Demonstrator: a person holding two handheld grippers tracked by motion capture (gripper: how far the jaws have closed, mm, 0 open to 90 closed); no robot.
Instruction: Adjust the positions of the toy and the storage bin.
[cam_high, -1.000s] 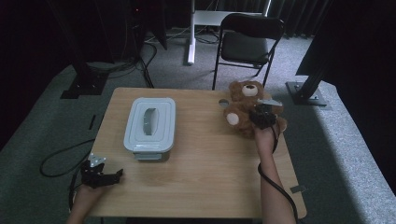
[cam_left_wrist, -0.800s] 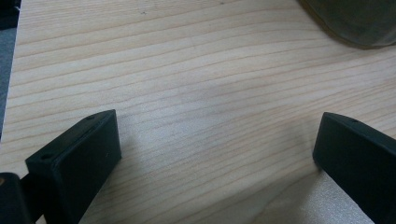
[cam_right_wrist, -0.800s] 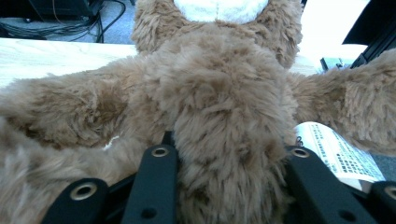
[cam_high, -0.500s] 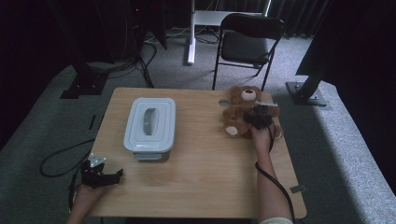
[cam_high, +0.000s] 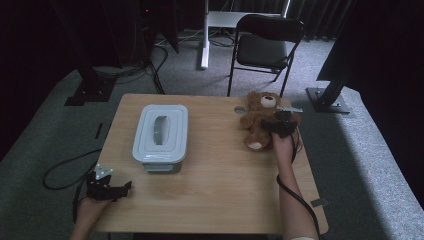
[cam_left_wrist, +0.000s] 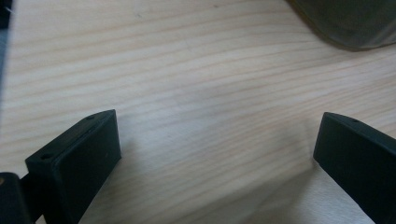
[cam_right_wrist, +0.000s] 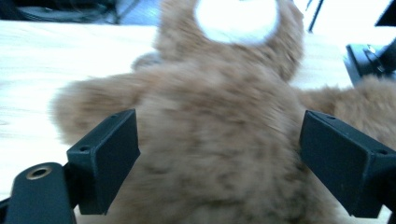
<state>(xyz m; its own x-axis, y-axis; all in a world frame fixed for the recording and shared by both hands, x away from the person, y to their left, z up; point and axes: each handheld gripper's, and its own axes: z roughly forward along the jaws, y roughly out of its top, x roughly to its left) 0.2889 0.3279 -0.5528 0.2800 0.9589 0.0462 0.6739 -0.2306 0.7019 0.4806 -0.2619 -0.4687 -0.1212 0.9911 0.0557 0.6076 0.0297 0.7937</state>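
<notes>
A brown teddy bear (cam_high: 257, 120) lies on the right side of the wooden table (cam_high: 215, 190), head toward the far edge. My right gripper (cam_high: 280, 124) rests over its right flank. In the right gripper view the bear's furry body (cam_right_wrist: 219, 116) sits between the jaws of the right gripper (cam_right_wrist: 219, 154), which have just been opening and now stand wide apart beside the fur. My left gripper (cam_high: 117, 190) hovers at the table's front left edge. Seen in its own view, the left gripper (cam_left_wrist: 217, 154) is open over bare wood with nothing between its jaws.
A grey lidded container (cam_high: 161, 132) stands left of centre on the table, and its corner (cam_left_wrist: 355, 23) shows in the left gripper view. Near the bear's head is a small round grey spot (cam_high: 239, 109). A black chair (cam_high: 267, 45) and stand bases (cam_high: 325, 100) sit beyond the far edge.
The right hand and the bear have shifted slightly toward the near side of the table. The left gripper has stayed where it was.
</notes>
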